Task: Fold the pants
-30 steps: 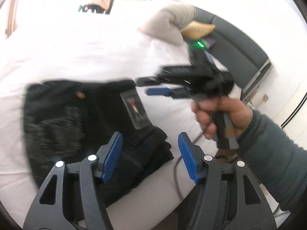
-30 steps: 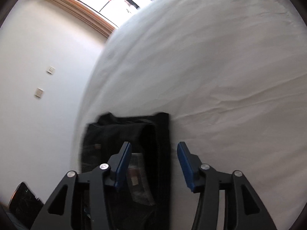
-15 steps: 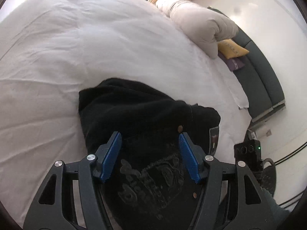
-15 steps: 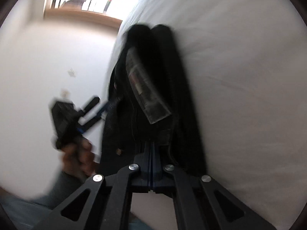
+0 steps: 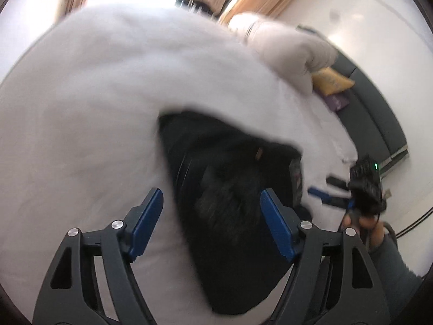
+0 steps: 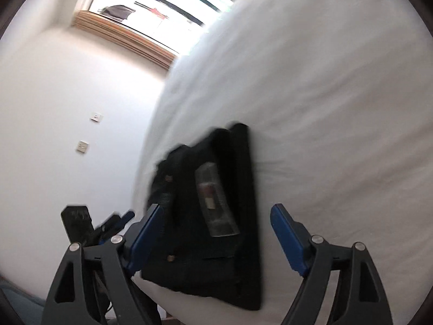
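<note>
While folded black pants point(image 5: 230, 189) lie on a white bed point(image 5: 94, 108), the left gripper point(image 5: 212, 219) and right gripper point(image 6: 216, 233) hover at six o'clock, jaws opening, gripping nothing.

I see a bed point(image 5: 94, 113) under a white sheet, lightly creased, filling most of both wrist views. On it lie the folded black pants point(image 6: 216, 216), a compact dark bundle resting flat on the sheet near the bed's near edge, close to a corner where the mattress curves away toward the wall. A clear plastic tag point(image 6: 213, 200) sits on the top fold, and I can pick out a couple of small rivets. At the far end of the bed, by the head edge, a pale beige pillow point(image 5: 286, 51) lies on the sheet. From the left wrist view the picture is blurred, so I cannot make out the finer folds of the pants point(image 5: 230, 189).
</note>
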Demonstrator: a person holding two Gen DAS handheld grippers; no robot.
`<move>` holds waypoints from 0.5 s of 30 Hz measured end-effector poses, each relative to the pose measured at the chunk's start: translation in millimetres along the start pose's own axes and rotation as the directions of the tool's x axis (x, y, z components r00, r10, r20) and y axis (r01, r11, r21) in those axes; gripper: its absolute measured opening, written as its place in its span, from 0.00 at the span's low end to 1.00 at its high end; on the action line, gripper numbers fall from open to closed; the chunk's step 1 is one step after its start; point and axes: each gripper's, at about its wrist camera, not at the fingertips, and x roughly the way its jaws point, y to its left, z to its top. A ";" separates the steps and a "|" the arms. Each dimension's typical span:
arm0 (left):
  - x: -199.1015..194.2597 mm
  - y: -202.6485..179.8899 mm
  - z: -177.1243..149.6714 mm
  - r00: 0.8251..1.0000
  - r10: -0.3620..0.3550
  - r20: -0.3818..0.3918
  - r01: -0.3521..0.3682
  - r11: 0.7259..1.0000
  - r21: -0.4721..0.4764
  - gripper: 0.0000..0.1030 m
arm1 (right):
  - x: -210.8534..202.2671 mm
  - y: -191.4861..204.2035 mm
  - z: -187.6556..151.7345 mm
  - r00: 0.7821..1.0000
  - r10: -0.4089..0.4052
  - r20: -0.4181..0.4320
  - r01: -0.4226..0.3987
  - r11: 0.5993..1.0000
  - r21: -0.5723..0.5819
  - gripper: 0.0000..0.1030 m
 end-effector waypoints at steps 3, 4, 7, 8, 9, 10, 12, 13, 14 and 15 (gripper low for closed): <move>21.5 8.3 -11.1 0.995 -0.043 -0.091 0.037 0.997 -0.066 0.71 | 30.7 -9.0 -4.0 0.997 -0.035 -0.070 0.037 0.999 0.027 0.82; 31.0 9.0 -13.5 0.991 -0.058 -0.120 0.049 0.996 -0.077 0.71 | 35.2 -8.1 -4.3 0.997 -0.033 -0.064 0.034 0.999 0.014 0.82; 47.5 -3.1 -16.4 0.986 -0.038 -0.162 0.035 0.999 -0.021 0.71 | 42.3 -0.5 -4.1 0.997 -0.048 -0.059 0.048 0.999 -0.001 0.82; 51.7 -7.2 -15.2 0.982 -0.053 -0.182 0.052 0.999 -0.012 0.71 | 46.1 4.1 -4.4 0.995 -0.065 -0.074 0.064 0.998 -0.019 0.81; 54.8 -9.8 -13.5 0.979 -0.052 -0.195 0.051 0.999 -0.009 0.68 | 50.8 9.7 -6.4 0.993 -0.076 -0.085 0.073 0.997 -0.035 0.80; 58.1 -10.7 -11.4 0.980 -0.048 -0.195 0.046 0.999 -0.016 0.60 | 54.1 15.9 -8.1 0.990 -0.090 -0.109 0.084 0.995 -0.060 0.75; 62.7 -7.3 -7.8 0.976 -0.068 -0.208 0.059 0.997 -0.049 0.55 | 60.1 21.1 -8.5 0.985 -0.114 -0.133 0.105 0.992 -0.069 0.70; 63.1 -5.5 -6.6 0.975 -0.077 -0.208 0.066 0.996 -0.059 0.51 | 61.9 23.6 -12.0 0.984 -0.121 -0.133 0.114 0.991 -0.065 0.66; 63.2 -5.5 -6.4 0.974 -0.080 -0.211 0.070 0.996 -0.055 0.49 | 62.5 25.0 -12.5 0.983 -0.127 -0.135 0.120 0.991 -0.062 0.55; 65.1 -6.1 -6.7 0.974 -0.082 -0.210 0.074 0.996 -0.046 0.47 | 63.9 23.3 -11.6 0.979 -0.149 -0.137 0.142 0.988 -0.058 0.49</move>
